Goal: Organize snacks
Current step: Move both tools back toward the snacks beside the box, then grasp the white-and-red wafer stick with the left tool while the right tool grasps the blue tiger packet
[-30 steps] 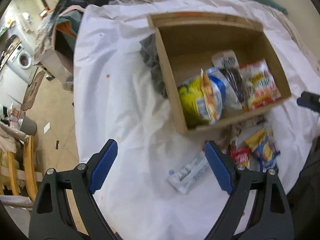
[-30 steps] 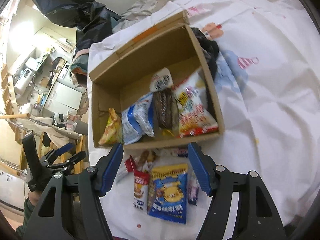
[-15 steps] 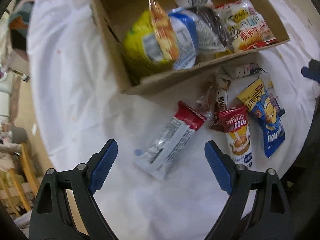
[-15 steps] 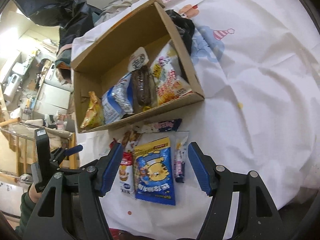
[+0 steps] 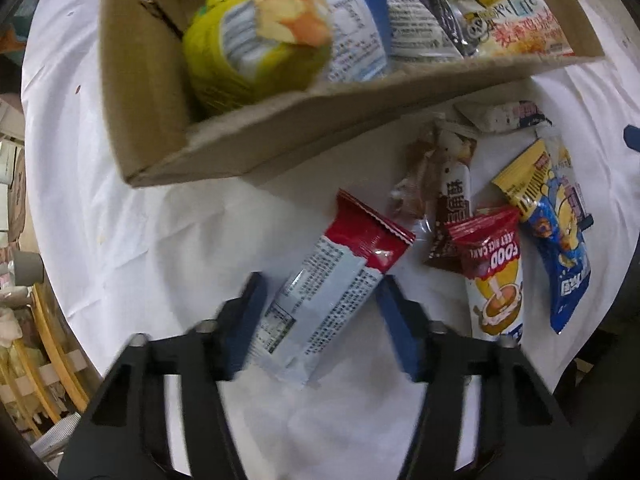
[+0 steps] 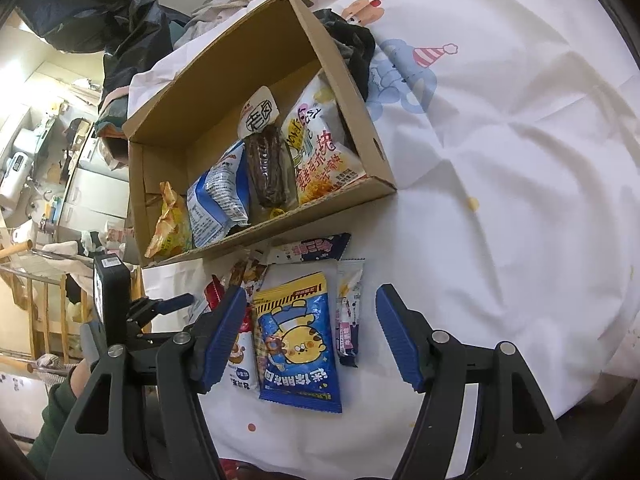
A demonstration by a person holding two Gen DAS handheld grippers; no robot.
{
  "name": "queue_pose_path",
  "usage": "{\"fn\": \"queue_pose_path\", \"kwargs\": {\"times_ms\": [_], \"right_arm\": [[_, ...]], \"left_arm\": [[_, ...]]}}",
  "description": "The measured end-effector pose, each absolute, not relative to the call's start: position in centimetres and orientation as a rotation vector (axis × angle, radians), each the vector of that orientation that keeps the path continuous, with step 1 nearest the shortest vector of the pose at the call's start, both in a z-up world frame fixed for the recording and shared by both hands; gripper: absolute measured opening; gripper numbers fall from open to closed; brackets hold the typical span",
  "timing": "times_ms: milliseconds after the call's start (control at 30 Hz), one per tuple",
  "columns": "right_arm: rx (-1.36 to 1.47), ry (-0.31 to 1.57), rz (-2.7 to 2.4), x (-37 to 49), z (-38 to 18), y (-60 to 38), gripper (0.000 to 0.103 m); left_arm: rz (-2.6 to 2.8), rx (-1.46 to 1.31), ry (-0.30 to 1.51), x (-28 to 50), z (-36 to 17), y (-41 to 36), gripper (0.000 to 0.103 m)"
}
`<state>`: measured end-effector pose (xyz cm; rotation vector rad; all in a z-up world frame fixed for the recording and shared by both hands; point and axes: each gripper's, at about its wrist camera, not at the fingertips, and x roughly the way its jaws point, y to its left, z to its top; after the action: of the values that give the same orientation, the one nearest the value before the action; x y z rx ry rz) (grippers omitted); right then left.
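A red-and-white snack packet (image 5: 332,288) lies flat on the white cloth in front of the cardboard box (image 5: 240,152). My left gripper (image 5: 320,282) points down over it, its jaws closing, the packet between them and the blue pads (image 5: 400,332) right at its edges. The packet is not deformed. Beside it lie a red rice-cake packet (image 5: 492,276), a brown packet (image 5: 452,200) and a blue tiger packet (image 5: 556,240). My right gripper (image 6: 310,291) hangs open above the blue tiger packet (image 6: 298,340), holding nothing. The box (image 6: 280,224) holds several snack bags.
A black cloth (image 6: 352,48) lies against the box's far right wall. The table's edge runs on the left, with a wooden chair (image 5: 52,344) below it. A hand in a green sleeve (image 6: 60,400) holds the left gripper (image 6: 160,308). Bare printed cloth (image 6: 520,160) spreads right of the box.
My left gripper dropped towards the table onto the red-and-white packet and its jaws narrowed around it. My right gripper sank slightly towards the blue tiger packet, still open.
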<state>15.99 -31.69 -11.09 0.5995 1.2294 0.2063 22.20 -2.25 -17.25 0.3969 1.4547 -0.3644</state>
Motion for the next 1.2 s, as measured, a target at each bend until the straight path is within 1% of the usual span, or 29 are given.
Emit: {"fn": "queue_pose_path", "kwargs": {"times_ms": [33,100,133,167,300,467,700,900,1000,1200], "right_arm": [[0.594,1.233,0.208,16.0,-11.1,-31.5,0.071],[0.584,1.246,0.210,16.0,-11.3,-31.2,0.071],[0.582,1.254,0.214,16.0,-11.5,-31.1,0.071],[0.579,1.266,0.222,16.0,-11.7,-30.8,0.071],[0.609,1.311,0.261,16.1,-12.5,-30.1,0.071],[0.629,1.380,0.334,16.5,-13.7,-28.1,0.071],[0.563,1.486,0.328,16.6,-15.9,-25.5,0.071],[0.447,1.556,0.247,16.6,-18.0,-24.1,0.071],[0.421,1.557,0.241,16.8,-18.2,-23.6,0.074],[0.357,1.549,0.231,17.0,-18.4,-22.3,0.077]], "left_arm": [[-0.360,0.397,1.449,22.1,-17.2,-2.4,0.045],[-0.356,0.394,1.433,21.7,-17.0,-2.5,0.036],[-0.358,0.400,1.432,21.2,-16.6,-2.8,0.029],[-0.364,0.401,1.431,21.0,-16.4,-2.9,0.028],[-0.377,0.370,1.428,19.9,-14.7,-3.6,0.028],[-0.343,0.166,1.412,18.2,-11.2,-2.2,0.028],[-0.202,-0.016,1.336,16.0,-8.6,1.2,0.028],[-0.150,-0.066,1.293,15.2,-7.8,2.2,0.028],[-0.136,-0.074,1.285,15.9,-7.8,2.6,0.028],[-0.131,-0.080,1.278,15.9,-8.0,2.1,0.028]]}}
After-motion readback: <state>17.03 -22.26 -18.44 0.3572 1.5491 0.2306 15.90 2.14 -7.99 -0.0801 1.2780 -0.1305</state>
